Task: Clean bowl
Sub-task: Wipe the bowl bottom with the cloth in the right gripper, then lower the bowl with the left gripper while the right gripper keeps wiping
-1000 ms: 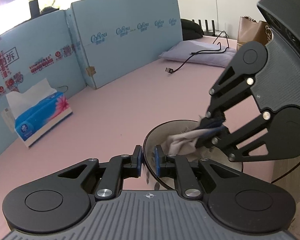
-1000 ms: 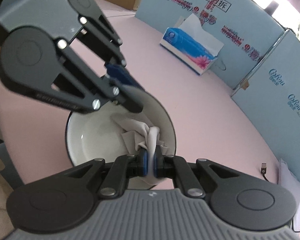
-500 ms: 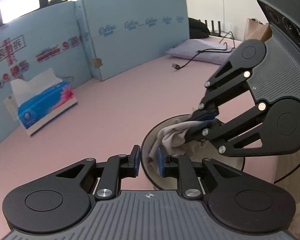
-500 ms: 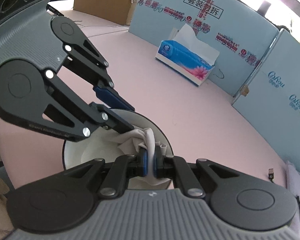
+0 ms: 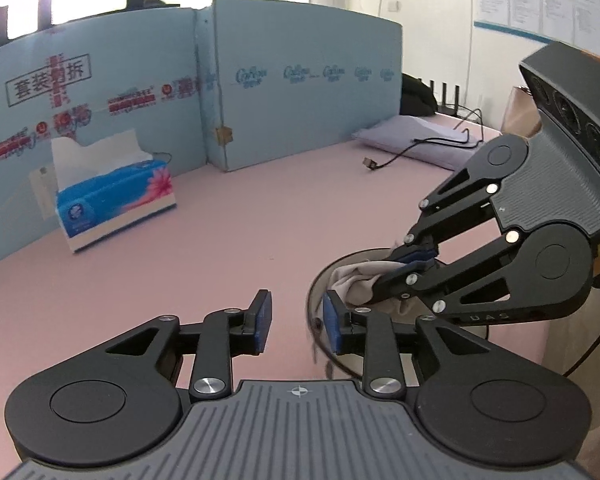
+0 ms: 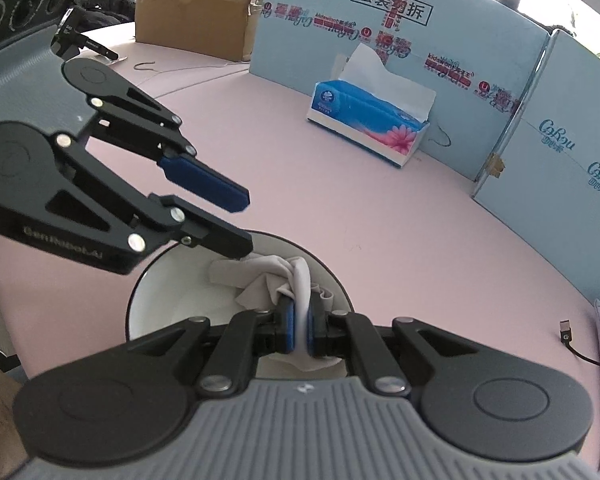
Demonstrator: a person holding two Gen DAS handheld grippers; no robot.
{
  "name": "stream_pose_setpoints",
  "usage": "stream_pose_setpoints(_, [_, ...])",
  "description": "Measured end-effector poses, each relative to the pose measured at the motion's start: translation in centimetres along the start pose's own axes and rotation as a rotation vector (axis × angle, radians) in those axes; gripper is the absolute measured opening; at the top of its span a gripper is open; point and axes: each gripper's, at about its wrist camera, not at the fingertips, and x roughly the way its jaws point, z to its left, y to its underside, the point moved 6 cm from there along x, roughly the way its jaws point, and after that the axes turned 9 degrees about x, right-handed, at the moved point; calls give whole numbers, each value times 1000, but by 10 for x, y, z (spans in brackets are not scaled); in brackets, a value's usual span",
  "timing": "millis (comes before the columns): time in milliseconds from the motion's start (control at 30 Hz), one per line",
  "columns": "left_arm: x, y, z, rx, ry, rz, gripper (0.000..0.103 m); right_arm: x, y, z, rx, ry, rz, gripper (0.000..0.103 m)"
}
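Note:
A bowl, white inside with a dark rim [image 6: 156, 304] [image 5: 320, 280], sits on the pink table near its front edge. My right gripper [image 6: 299, 330] is shut on a grey-white cloth [image 6: 276, 284] and holds it inside the bowl; the cloth also shows in the left wrist view [image 5: 356, 280]. My left gripper [image 5: 296, 320] is open, one finger outside the bowl's rim and the other over its inside, not touching the rim. It shows in the right wrist view [image 6: 228, 220] with its fingers spread above the bowl's far edge.
A blue tissue box [image 5: 112, 196] [image 6: 368, 124] stands by the light-blue foam boards [image 5: 300, 92]. A black cable with a plug [image 5: 370, 163] and a pale cushion [image 5: 412, 140] lie far right. A cardboard box [image 6: 196, 4] stands at the back.
My left gripper has opened and let go of the bowl's rim. The right gripper stays shut on the cloth and has drawn it toward the bowl's near side.

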Motion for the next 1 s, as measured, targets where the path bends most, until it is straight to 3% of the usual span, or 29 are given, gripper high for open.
stream_pose_setpoints(467, [-14, 14, -8, -37, 15, -2, 41, 4, -6, 2, 9, -40, -22, 5])
stream_pose_setpoints(767, [-29, 15, 17, -105, -27, -43, 42, 5, -8, 4, 29, -75, -31, 5])
stream_pose_setpoints(1000, [-19, 18, 18, -98, -49, -29, 43, 8, -10, 7, 52, -114, -31, 6])
